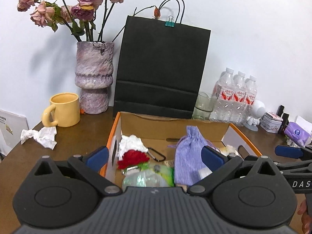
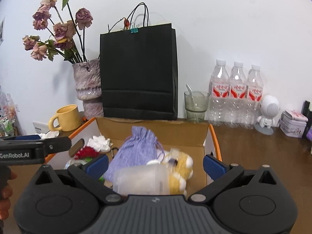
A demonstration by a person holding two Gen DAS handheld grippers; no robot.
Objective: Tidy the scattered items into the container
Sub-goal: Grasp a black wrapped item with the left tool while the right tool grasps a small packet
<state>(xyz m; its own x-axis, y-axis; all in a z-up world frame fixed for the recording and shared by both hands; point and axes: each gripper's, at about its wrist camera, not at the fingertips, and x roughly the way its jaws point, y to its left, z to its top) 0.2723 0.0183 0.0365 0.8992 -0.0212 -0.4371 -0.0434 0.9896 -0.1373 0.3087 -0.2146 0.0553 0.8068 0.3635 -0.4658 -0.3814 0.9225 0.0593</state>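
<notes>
- The cardboard box (image 1: 224, 130) with orange edges lay open just ahead of both pairs of fingers, on the brown table (image 1: 78, 136).
- Between and beyond the fingers of the left gripper (image 1: 155, 157), which stood wide apart and held nothing, the box contained a crumpled white tissue (image 1: 131, 143), a red flower (image 1: 134, 159), a black carabiner (image 1: 157, 154), a clear bottle (image 1: 144, 179) and a purple pouch (image 1: 188, 152).
- The right gripper (image 2: 156, 164) was likewise spread wide and empty; between its fingers, inside the box, a frosted plastic jar (image 2: 140, 178) lay on its side, touching a yellow plush toy (image 2: 180, 170), both blurred.
- A second crumpled tissue (image 1: 40, 136) remained on the table, outside the box, to the left of the left fingers and just in front of a yellow mug (image 1: 63, 109).
- Behind the box, against the white wall, stood a vase (image 1: 94, 78) of dried roses, a black paper bag (image 1: 161, 68), a glass (image 2: 196, 106) with a spoon and three water bottles (image 2: 237, 93).
- Farther right, beyond the right fingers, stood a small white figurine (image 2: 268, 113) and a tin (image 2: 293, 123).
</notes>
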